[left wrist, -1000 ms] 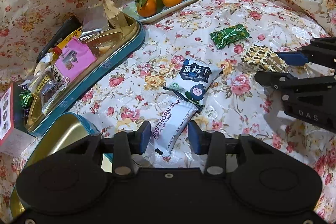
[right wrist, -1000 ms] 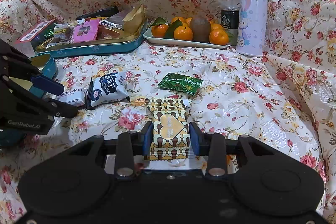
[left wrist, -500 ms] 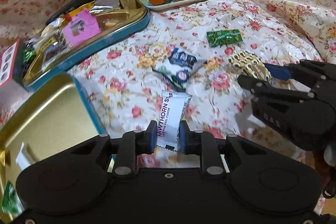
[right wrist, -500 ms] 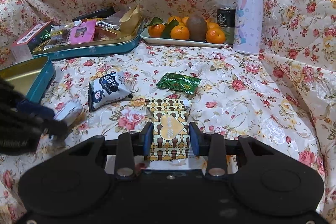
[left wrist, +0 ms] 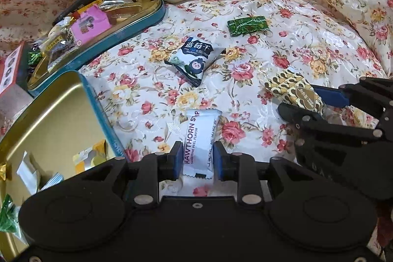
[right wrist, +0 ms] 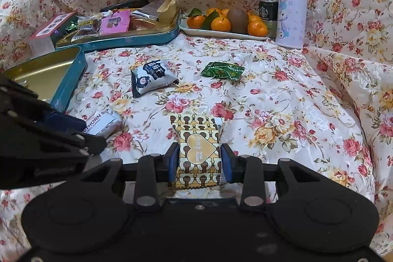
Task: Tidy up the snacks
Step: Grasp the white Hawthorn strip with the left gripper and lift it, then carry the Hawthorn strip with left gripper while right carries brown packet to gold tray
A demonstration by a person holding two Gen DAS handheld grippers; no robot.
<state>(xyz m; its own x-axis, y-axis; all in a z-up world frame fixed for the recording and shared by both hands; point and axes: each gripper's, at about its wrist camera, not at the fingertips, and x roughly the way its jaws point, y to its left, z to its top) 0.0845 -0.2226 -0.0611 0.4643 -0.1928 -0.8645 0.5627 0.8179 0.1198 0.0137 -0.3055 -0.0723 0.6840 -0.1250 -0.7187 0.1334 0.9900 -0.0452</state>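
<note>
- Left gripper [left wrist: 197,158] pinches a white packet [left wrist: 200,139] reading "HAWTHORN… FLAVOR", beside the empty gold-lined teal tin [left wrist: 49,124].
- Right gripper [right wrist: 199,161] clamps a gold heart-patterned packet [right wrist: 197,139] lying on the floral cloth [right wrist: 282,95].
- Two packets lie loose: a blueberry pouch [right wrist: 152,76] and a green "Meltykiss" [right wrist: 223,70].
- Second teal tin [right wrist: 137,37] holds assorted snacks.
- Starbucks can [right wrist: 267,10] stands beside the bunny bottle [right wrist: 292,9].
</note>
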